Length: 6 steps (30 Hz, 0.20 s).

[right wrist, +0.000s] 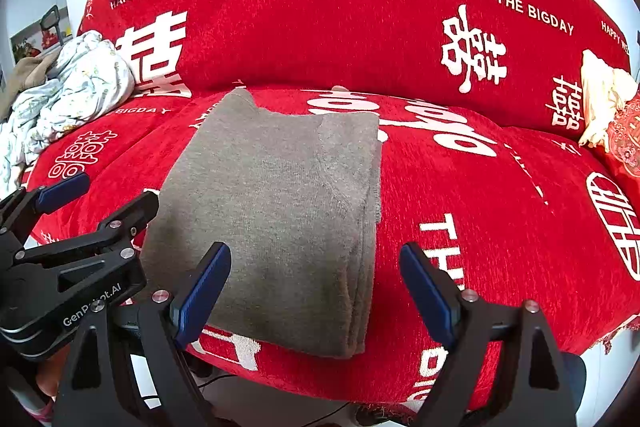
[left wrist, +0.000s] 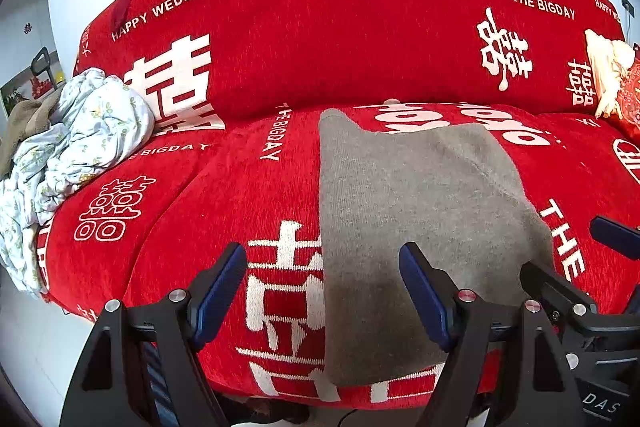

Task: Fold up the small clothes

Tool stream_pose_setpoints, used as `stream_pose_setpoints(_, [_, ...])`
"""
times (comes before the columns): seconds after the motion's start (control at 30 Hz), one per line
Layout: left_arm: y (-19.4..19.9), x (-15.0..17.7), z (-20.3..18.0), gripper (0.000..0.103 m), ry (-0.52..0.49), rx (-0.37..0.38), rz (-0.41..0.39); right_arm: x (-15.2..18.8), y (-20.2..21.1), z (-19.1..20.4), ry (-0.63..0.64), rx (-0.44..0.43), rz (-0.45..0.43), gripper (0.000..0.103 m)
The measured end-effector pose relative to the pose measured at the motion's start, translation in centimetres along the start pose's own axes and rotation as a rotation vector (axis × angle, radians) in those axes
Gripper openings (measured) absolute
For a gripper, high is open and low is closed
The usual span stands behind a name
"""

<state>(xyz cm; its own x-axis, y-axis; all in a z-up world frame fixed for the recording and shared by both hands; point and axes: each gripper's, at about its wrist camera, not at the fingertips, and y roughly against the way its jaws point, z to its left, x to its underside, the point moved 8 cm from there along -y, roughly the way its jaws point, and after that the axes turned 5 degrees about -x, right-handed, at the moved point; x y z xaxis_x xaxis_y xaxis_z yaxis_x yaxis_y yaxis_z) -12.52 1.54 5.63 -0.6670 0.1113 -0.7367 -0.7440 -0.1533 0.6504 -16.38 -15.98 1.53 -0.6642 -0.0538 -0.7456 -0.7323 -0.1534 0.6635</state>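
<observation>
A grey knit garment (left wrist: 416, 219) (right wrist: 276, 211) lies folded into a long flat strip on the red sofa seat, its near end at the seat's front edge. My left gripper (left wrist: 322, 267) stands open above that near end's left edge, nothing between its blue-padded fingers. My right gripper (right wrist: 316, 267) is open too, over the garment's right folded edge and apart from it. In the left wrist view the right gripper (left wrist: 568, 259) shows at the right edge; in the right wrist view the left gripper (right wrist: 100, 199) shows at the left edge.
The sofa (left wrist: 248, 59) wears a red cover with white wedding lettering. A crumpled pale floral cloth (left wrist: 72, 139) (right wrist: 68, 87) is heaped on the left end of the seat. A cream and red cushion (right wrist: 612, 107) sits at the right end. The floor lies below the front edge.
</observation>
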Motion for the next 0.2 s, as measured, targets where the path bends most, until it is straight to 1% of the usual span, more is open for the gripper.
stream_pose_setpoints(0.2, [-0.02, 0.12, 0.05, 0.08, 0.002, 0.005, 0.001, -0.01, -0.01, 0.01, 0.0, 0.0, 0.0, 0.088])
